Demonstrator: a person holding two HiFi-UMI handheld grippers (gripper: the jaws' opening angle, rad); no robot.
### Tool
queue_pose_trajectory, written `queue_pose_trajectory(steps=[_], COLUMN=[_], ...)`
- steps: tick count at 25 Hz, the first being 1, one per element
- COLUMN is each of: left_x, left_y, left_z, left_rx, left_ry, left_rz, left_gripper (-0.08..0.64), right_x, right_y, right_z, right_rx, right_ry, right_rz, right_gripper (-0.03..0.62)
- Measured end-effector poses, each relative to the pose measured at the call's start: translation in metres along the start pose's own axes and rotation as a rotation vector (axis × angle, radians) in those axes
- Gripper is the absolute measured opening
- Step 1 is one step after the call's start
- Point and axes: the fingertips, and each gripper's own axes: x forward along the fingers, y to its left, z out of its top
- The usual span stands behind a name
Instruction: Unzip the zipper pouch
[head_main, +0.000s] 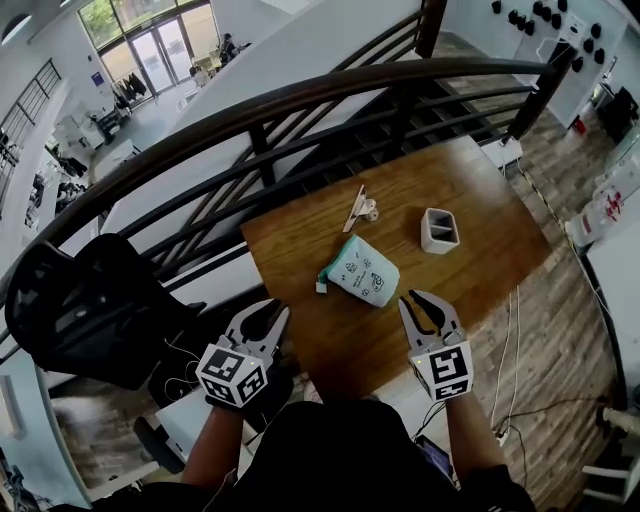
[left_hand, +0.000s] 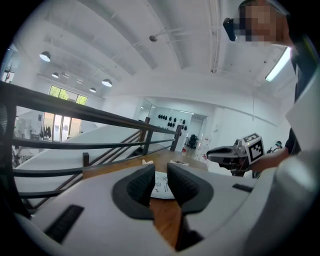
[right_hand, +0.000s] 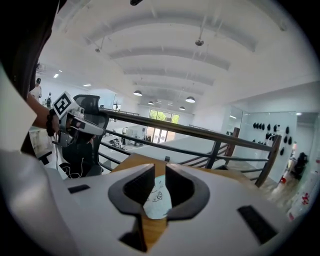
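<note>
A mint-green zipper pouch (head_main: 362, 270) with printed drawings lies on the wooden table (head_main: 480, 260), near its middle. A small white tab sticks out at the pouch's left end. Both grippers hover at the near edge, short of the pouch and not touching it. My left gripper (head_main: 274, 310) is at the near left, my right gripper (head_main: 414, 300) at the near right. In the left gripper view the jaws (left_hand: 160, 172) stand slightly apart with the pouch (left_hand: 160, 186) showing beyond the gap. The right gripper view shows the same: a narrow gap between the jaws (right_hand: 160, 177), empty, with the pouch (right_hand: 157, 200) ahead.
A white two-compartment holder (head_main: 439, 230) stands at the table's right. A small white clip-like item (head_main: 358, 208) lies behind the pouch. A dark stair railing (head_main: 300, 100) runs along the far side. A black office chair (head_main: 90, 310) is at my left, and cables (head_main: 510, 350) trail on the floor at the right.
</note>
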Motion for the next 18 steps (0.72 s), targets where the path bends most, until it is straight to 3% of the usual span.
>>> queue_pose_trajectory(steps=[8, 18], left_x=[-0.036, -0.067], left_y=[-0.016, -0.028], left_z=[0.032, 0.047], left_rx=[0.112, 0.116], left_ry=[-0.105, -0.178], left_rz=[-0.006, 0.033], left_gripper=[0.032, 0.028], right_x=[-0.064, -0.126], right_y=[0.006, -0.010], right_z=[0.017, 0.015], right_rx=[0.109, 0.277], right_ry=[-0.109, -0.226], right_rz=[-0.142, -0.201], right_gripper=[0.000, -0.005])
